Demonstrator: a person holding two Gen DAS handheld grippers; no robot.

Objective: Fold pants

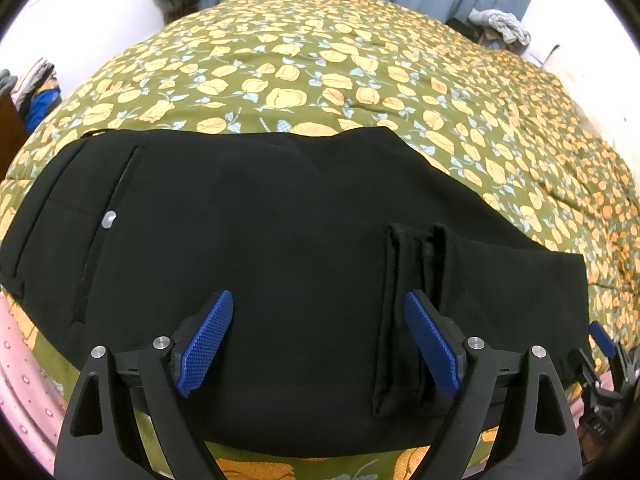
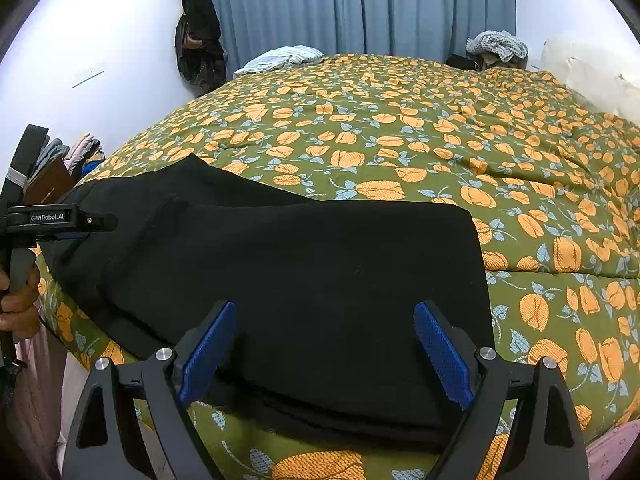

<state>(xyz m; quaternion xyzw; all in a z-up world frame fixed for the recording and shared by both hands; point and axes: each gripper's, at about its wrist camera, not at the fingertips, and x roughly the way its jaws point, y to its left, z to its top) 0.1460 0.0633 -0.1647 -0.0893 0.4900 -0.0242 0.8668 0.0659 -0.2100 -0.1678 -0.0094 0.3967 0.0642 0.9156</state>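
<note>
- The black pants (image 1: 280,240) lie folded flat along the near edge of the bed (image 1: 360,72), one grey button (image 1: 109,219) showing.
- The pants' near hem is hidden behind both tongs.
- The left tongs (image 1: 320,340) and right tongs (image 2: 324,352) stand wide apart, holding nothing.
- Beyond the pants, the floral cover is open.

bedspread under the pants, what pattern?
Olive green bedspread printed with orange flowers and pale blue leaves; clearest in the right wrist view.
</note>
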